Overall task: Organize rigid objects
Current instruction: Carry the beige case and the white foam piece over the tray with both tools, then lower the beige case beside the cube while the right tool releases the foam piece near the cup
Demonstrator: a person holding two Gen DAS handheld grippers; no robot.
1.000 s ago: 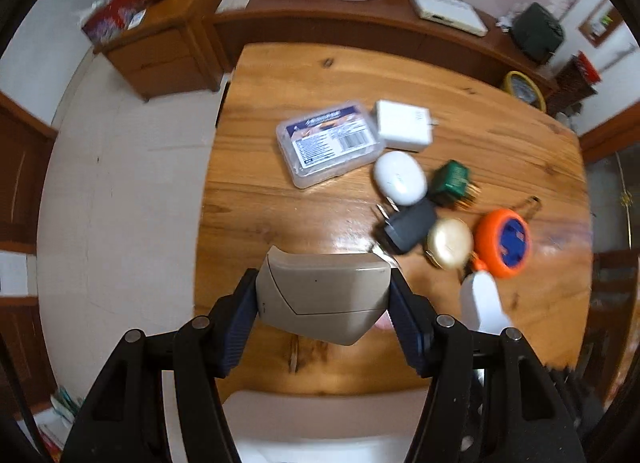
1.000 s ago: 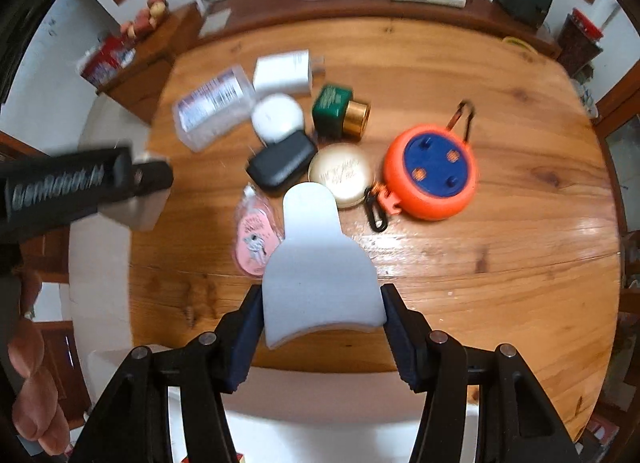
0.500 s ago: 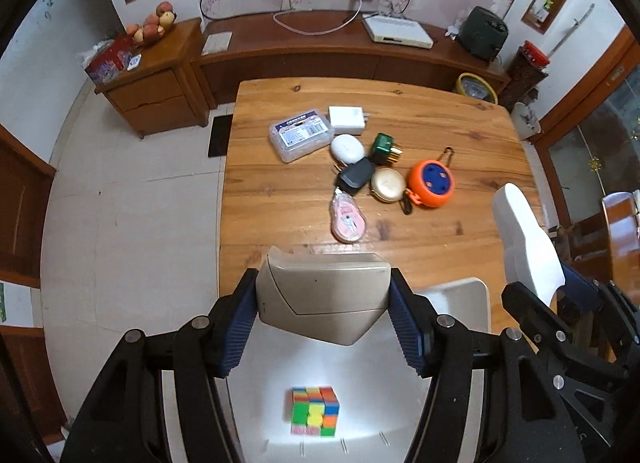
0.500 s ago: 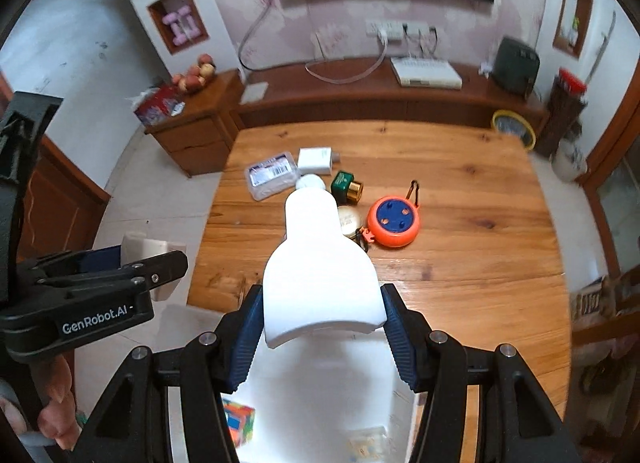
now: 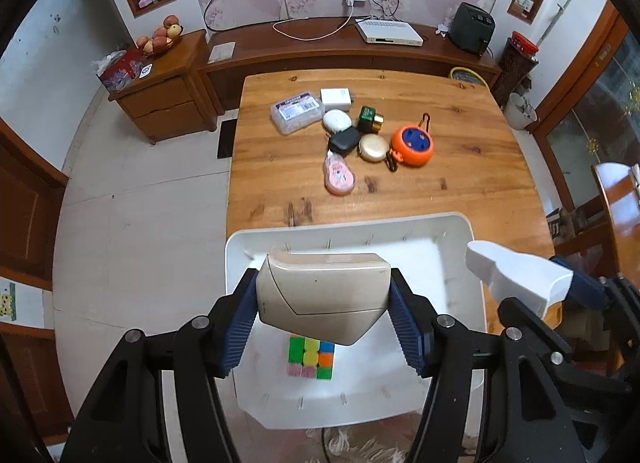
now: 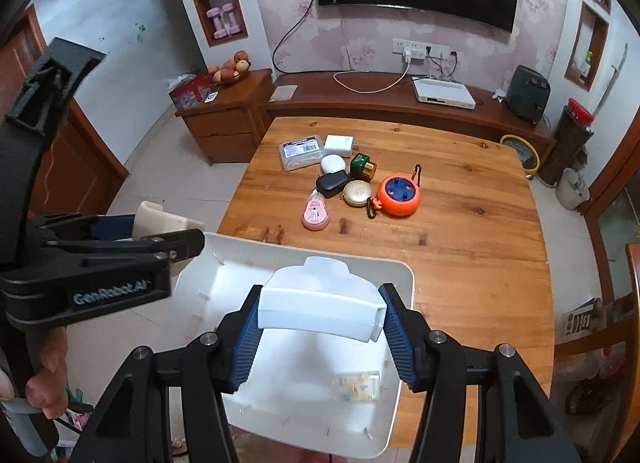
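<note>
My left gripper [image 5: 323, 303] is shut on a beige rounded case [image 5: 320, 291], held above the white tray [image 5: 240, 247]. A colourful puzzle cube [image 5: 310, 357] lies in the tray below it. My right gripper [image 6: 320, 315] is shut on a white flared plastic piece [image 6: 320, 299] over the tray's [image 6: 404, 275] right part, where a small clear box [image 6: 356, 387] lies. In the left wrist view the white piece [image 5: 516, 275] shows at the right. The beige case [image 6: 158, 221] shows at the left of the right wrist view.
On the wooden table [image 5: 460, 191] beyond the tray lie a clear labelled box [image 5: 297, 113], a white charger [image 5: 336, 98], a white oval case [image 5: 337, 120], a green and gold item [image 5: 370, 119], a black case [image 5: 345, 140], a gold compact [image 5: 374, 148], an orange reel [image 5: 412, 145] and pink correction tape [image 5: 339, 175].
Both grippers have risen and drawn back from the table with their objects still held. The white tray, with the cube in it, has come into view beneath them.
</note>
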